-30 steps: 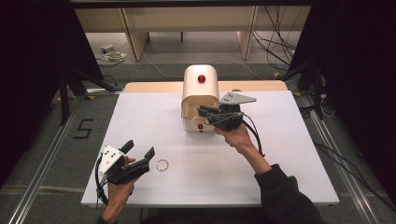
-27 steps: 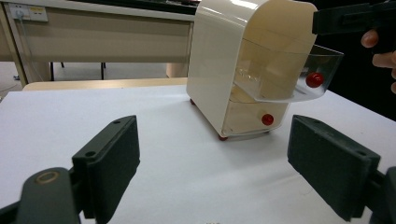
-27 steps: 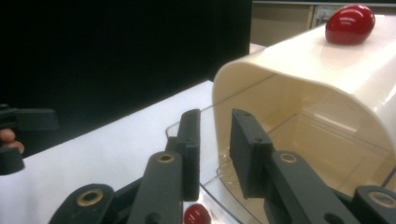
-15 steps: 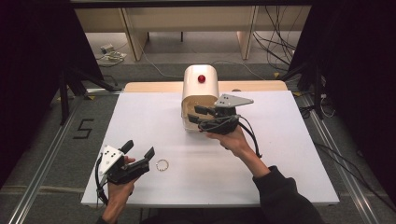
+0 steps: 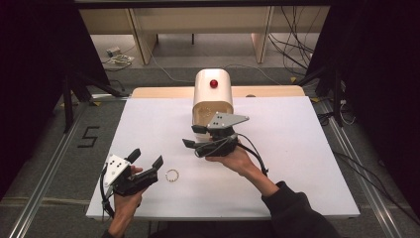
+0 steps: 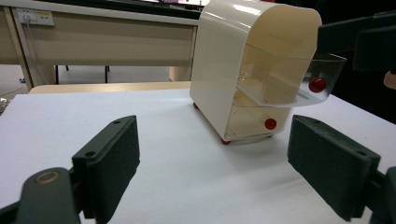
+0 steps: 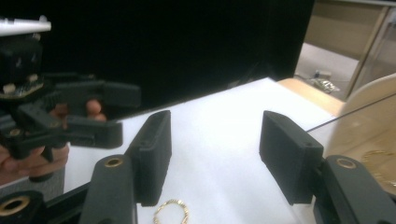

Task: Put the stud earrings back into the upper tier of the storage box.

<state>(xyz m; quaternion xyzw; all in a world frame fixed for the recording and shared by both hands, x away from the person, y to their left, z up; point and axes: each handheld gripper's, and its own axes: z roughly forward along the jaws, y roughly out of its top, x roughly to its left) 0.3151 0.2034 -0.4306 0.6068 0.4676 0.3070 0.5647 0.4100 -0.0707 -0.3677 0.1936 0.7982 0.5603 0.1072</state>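
A cream box (image 5: 213, 94) with a rounded top stands at the back middle of the white table (image 5: 307, 148). In the left gripper view the box (image 6: 233, 51) has its clear upper drawer (image 6: 285, 79) pulled out, with a red knob (image 6: 317, 85) on it, and the lower drawer's red knob (image 6: 269, 123) sits flush. A small gold ring (image 5: 172, 175) lies on the table near the front. My right gripper (image 5: 190, 136) is just in front of the box, pointing left. Its jaws have just been opening, with nothing between them. My left gripper (image 5: 146, 157) is open at the front left, beside the ring.
In the right gripper view the gold ring (image 7: 170, 212) lies below the jaws, the left gripper (image 7: 60, 116) is at the left and the box's drawer (image 7: 373, 135) at the right. A wooden bench (image 5: 198, 15) and cables (image 5: 297, 20) are on the floor beyond the table.
The right gripper has drawn back from the box front toward the near left, and its jaws have opened. The left gripper has stayed where it was.
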